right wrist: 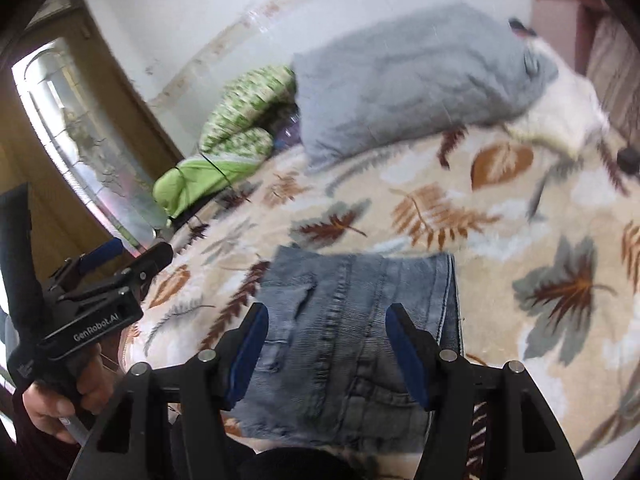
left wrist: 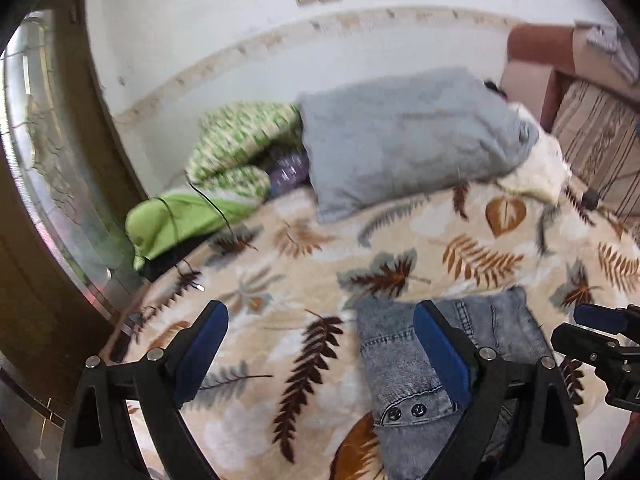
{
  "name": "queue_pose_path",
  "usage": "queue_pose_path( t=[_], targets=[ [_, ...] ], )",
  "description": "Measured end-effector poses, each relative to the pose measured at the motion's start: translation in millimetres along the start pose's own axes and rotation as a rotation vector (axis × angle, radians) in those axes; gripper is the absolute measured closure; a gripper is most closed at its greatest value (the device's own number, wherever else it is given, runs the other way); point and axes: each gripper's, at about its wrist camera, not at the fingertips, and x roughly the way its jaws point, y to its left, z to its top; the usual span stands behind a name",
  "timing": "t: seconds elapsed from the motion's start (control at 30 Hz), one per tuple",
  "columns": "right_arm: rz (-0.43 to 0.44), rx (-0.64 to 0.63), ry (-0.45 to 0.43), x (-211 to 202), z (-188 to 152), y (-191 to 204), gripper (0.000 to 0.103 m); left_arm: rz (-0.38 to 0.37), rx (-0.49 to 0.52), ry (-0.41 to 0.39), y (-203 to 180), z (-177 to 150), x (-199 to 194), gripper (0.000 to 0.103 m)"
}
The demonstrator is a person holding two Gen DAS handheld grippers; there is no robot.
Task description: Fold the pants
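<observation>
While both the left gripper (left wrist: 320,352) and right gripper (right wrist: 326,352) stand open and empty, the faded blue jeans (right wrist: 360,320) lie folded on the leaf-patterned blanket (right wrist: 520,240).

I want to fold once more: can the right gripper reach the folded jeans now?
Probably yes: the right gripper is open above the folded jeans, with nothing between them.

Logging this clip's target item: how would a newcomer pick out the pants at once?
Start at the bed's leaf-print blanket, with a grey pillow at its far end. On the near part lies a compact folded bundle, the pants. They are the only blue denim there, with stitched seams and two metal buttons, unlike the green bedding beside the pillow.
</observation>
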Motion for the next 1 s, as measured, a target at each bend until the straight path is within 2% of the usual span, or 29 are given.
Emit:
queue_pose_path(
  t=[0.1,0.23,0.47,0.73,1.0],
  targets=[
    [-0.002,-0.036,-0.047,-27.4,-0.3,18.6,0.038,0.006,-0.016,-0.046,8.3,2.0,-26.7,0.004],
    [-0.01,-0.091,-0.101,-58.2,-0.5,39.6,0.038,0.003,-0.036,-0.1,21.6,0.9,-60.2,0.003],
    [-0.055,-0.186,-0.193,-105.0,-6.2,77.2,0.038,0.002,-0.082,-0.142,45.4,-4.2,-98.0,0.002],
    [-0.064,-0.243,-0.212,-120.4,-16.6,99.3,0.038,0.042,-0.114,-0.168,66.0,-12.6,-120.6,0.002],
    [-0.042,-0.26,-0.234,-124.4,-17.1,109.2,0.038,0.088,-0.148,-0.173,82.9,-18.4,-123.3,0.002]
  ],
)
